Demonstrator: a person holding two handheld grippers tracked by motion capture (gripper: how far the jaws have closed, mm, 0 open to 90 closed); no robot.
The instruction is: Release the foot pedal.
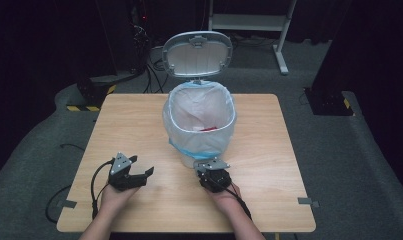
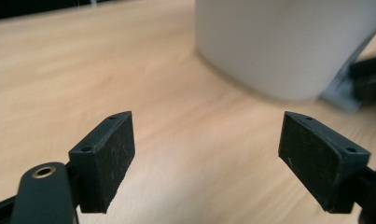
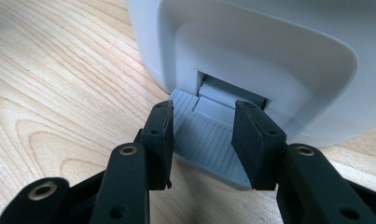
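Pedal bin (image 1: 199, 117) stands upright near the centre of the wooden desk (image 1: 269, 200), lid (image 1: 197, 53) swung up and back, clear liner bag (image 1: 224, 135) folded over the rim w/ a blue band showing; a small red item (image 1: 209, 128) lies inside, too small to identify.

Right tool (image 1: 209, 165) sits at the bin's near base. In the right gripper view its tool (image 3: 202, 135) rests on the grey ribbed pedal (image 3: 206, 140): jaws part-way apart, one on each side of the pedal, over its top face; whether the pads squeeze it can't be told.

Left tool (image 1: 141, 167) is low over the desk, left of the bin & apart from it, held in the person's left hand (image 1: 114, 197). In the left gripper view, the tool (image 2: 206, 154) has jaws standing wide, nothing between them but bare wood; the bin's white wall (image 2: 288, 46) is ahead, to the upper right.
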